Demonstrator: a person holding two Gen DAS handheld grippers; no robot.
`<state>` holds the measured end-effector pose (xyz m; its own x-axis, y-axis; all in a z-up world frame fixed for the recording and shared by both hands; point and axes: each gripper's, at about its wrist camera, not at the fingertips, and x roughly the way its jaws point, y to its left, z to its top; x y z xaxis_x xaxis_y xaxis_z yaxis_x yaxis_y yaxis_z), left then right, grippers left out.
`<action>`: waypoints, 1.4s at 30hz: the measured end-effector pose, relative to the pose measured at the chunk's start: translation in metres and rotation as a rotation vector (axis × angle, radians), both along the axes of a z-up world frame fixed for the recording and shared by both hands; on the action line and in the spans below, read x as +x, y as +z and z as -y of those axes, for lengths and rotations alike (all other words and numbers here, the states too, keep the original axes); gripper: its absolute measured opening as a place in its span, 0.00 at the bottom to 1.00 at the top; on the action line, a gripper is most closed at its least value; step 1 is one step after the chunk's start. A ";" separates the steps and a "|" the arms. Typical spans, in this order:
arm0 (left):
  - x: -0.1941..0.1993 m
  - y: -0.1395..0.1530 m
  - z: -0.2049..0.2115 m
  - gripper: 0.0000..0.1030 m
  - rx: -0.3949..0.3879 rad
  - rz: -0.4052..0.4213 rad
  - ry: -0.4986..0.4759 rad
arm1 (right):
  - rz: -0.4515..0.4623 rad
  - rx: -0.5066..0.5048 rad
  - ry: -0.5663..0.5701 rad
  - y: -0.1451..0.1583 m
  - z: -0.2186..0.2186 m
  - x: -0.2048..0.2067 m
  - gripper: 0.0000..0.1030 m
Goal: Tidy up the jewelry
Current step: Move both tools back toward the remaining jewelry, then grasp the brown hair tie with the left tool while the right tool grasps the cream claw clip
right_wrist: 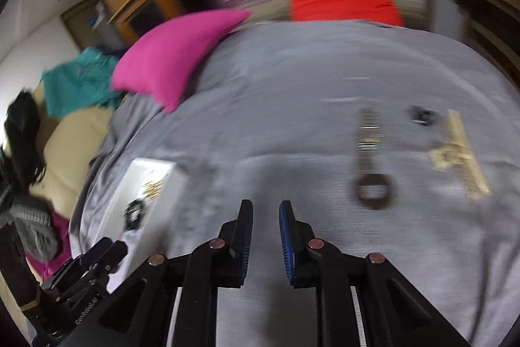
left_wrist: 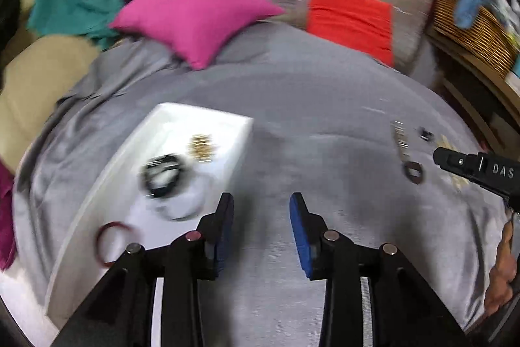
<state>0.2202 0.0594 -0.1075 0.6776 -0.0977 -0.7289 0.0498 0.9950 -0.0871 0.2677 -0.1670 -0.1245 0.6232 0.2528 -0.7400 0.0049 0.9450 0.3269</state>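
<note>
Left gripper (left_wrist: pixel 261 217): we note black angular linkage arms, round silver pivot pins, blue ribbed fingers (left_wrist: pixel 300 233). Right gripper (right_wrist: pixel 266 226): the same black frame, reddish-tinted pins, blue pads (right_wrist: pixel 286 243), and white "DAS" lettering on its side.

My left gripper (left_wrist: pixel 261 210) hangs with jaws wide apart, nothing between them. My right gripper (right_wrist: pixel 266 217) points forward, jaws parted more narrowly, empty. Both views are blurred.
</note>
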 end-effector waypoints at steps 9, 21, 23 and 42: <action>0.012 -0.014 0.090 0.37 0.000 -0.037 -0.187 | -0.002 0.105 -0.226 -0.010 0.142 -0.024 0.19; 0.049 -0.030 0.159 0.45 -0.078 -0.086 -0.323 | -0.082 0.139 -0.285 -0.041 0.203 -0.012 0.48; 0.057 -0.038 0.166 0.45 -0.078 -0.103 -0.323 | -0.078 0.141 -0.285 -0.043 0.208 -0.011 0.57; 0.094 -0.063 0.194 0.44 -0.166 -0.162 -0.381 | -0.096 0.062 -0.175 -0.066 0.199 0.029 0.56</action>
<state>0.3145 -0.1349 -0.1710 0.4492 -0.4426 -0.7761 0.3823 0.8803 -0.2808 0.2970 -0.3664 -0.1904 0.5892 0.1939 -0.7843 0.2010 0.9051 0.3747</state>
